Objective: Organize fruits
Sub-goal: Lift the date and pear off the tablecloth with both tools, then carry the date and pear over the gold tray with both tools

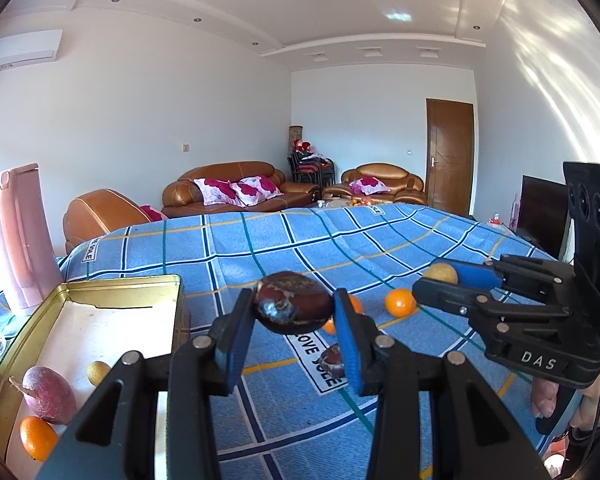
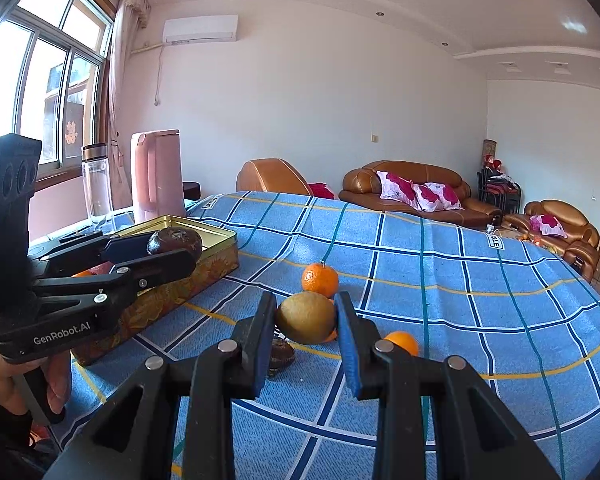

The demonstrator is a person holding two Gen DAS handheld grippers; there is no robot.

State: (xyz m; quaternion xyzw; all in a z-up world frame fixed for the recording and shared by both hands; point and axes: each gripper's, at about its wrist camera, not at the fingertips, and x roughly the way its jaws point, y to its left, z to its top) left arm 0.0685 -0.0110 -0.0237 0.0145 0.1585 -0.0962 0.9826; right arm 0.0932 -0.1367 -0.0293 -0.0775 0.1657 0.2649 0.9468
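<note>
At the lower left of the left wrist view sits a gold metal tin (image 1: pixel 120 286), open, its pale floor holding a reddish-purple fruit (image 1: pixel 48 394), an orange (image 1: pixel 36 436) in front of it and a small yellowish fruit (image 1: pixel 98 372) just to its right. In the right wrist view the same tin shows a flower-patterned outer wall at left of centre, standing on the tabletop (image 2: pixel 440 300) under a blue checked cloth.

The left claw (image 1: pixel 294 308) is clamped on a dark brown wrinkled fruit (image 1: pixel 294 306), held clear above the cloth at the centre of its view; from the right wrist view it hangs just over the tin's near rim. The right claw (image 2: pixel 306 318) is clamped on a greenish-brown round fruit (image 2: pixel 306 316) in the middle of its frame, also lifted off the cloth.

Loose on the cloth lie a mandarin (image 2: pixel 320 278) beyond the right claw, another orange fruit (image 2: pixel 402 342) half hidden behind its right finger, and a second dark brown fruit (image 2: pixel 280 354) low beside its left finger.

The cloth bears white label patches; one below the left claw reads partly "LOVE", the rest unclear. The right claw's body is marked "DAS" at the right of the left wrist view, and the left claw's body reads "GenRobot.AI" at the lower left of the right wrist view.

A pink jug (image 2: pixel 156 176) and a clear bottle (image 2: pixel 96 178) stand behind the tin, upper left
</note>
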